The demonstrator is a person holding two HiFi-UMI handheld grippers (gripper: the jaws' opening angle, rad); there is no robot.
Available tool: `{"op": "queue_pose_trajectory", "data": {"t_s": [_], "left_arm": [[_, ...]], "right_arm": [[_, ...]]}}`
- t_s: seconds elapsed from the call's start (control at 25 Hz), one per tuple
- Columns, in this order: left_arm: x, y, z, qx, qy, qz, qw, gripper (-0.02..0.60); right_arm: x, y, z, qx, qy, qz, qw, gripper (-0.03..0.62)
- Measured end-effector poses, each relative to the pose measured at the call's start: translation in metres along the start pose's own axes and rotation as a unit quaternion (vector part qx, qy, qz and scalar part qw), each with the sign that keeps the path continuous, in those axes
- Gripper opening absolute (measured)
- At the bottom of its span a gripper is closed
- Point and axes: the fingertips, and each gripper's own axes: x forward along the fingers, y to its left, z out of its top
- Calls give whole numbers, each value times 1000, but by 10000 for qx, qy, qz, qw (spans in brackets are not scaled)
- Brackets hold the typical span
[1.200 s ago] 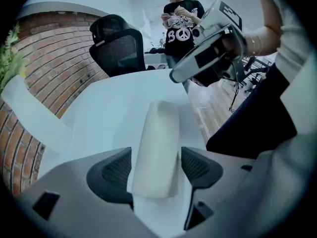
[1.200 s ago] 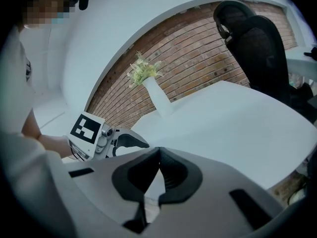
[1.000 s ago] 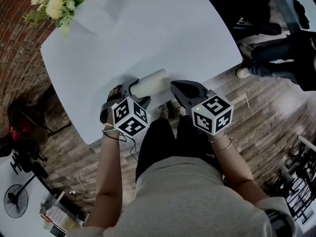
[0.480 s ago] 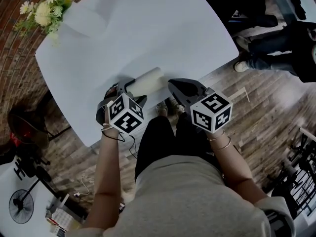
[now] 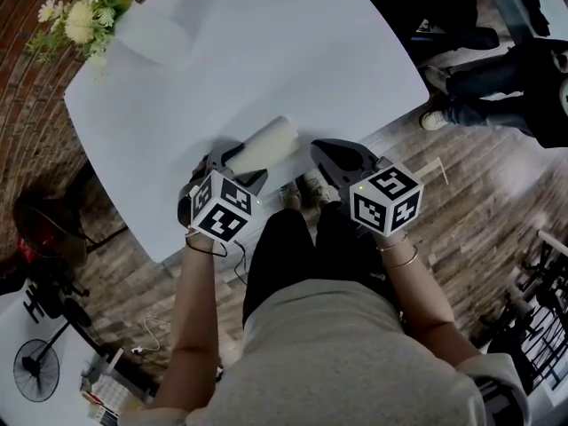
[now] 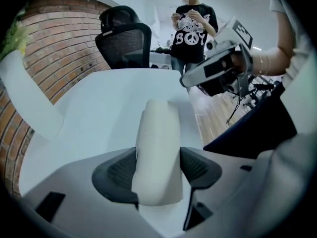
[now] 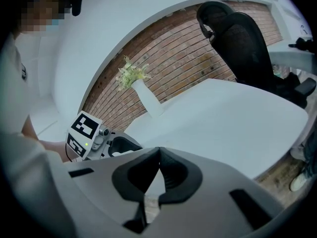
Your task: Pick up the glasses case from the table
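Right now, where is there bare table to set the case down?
Bare: the middle of the table, from the vase to the right edge. Crowded: the near edge, where the left gripper grips the glasses case.

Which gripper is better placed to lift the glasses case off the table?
Left. The left gripper presses its pads on both sides of the glasses case. The right gripper is shut, empty, and beside the case.

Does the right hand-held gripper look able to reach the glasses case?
Probably yes: the right hand-held gripper is close beside the glasses case, nothing between them, though its jaws are shut and the left hand-held gripper grips the case.
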Motion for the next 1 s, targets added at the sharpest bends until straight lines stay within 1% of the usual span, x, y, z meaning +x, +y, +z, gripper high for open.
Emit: {"op": "queue_pose_trajectory", "data": {"t_s": [0.24,0.28,0.36,0.48,0.64,0.84,0.92,1.0], "left_arm": [[-7,-4,8,-562,-446,-220,9972,276],[-9,-5,10,-692,-545,-262,9958,276],[-13,-6,14,-939,-736,-337,9923,276],[-18,-5,20,-1283,-1001,-423,9858,275],[-24,-5,23,-1674,-1265,-542,9762,273],[-31,-2,27,-2157,-1602,-749,9603,272],[-34,-1,29,-2269,-1731,-819,9549,272],[-38,-3,33,-2302,-1837,-849,9519,272]], "right_arm": [[4,0,-2,4,129,-14,9999,-2],[5,1,-3,22,161,0,9999,7],[6,2,-6,68,224,12,9997,61],[9,2,-7,151,237,30,9996,87],[13,4,-6,363,188,140,9991,99],[23,9,-13,494,428,327,9973,144],[26,14,-12,670,415,467,9958,174],[28,18,-6,915,276,606,9936,206]]}}
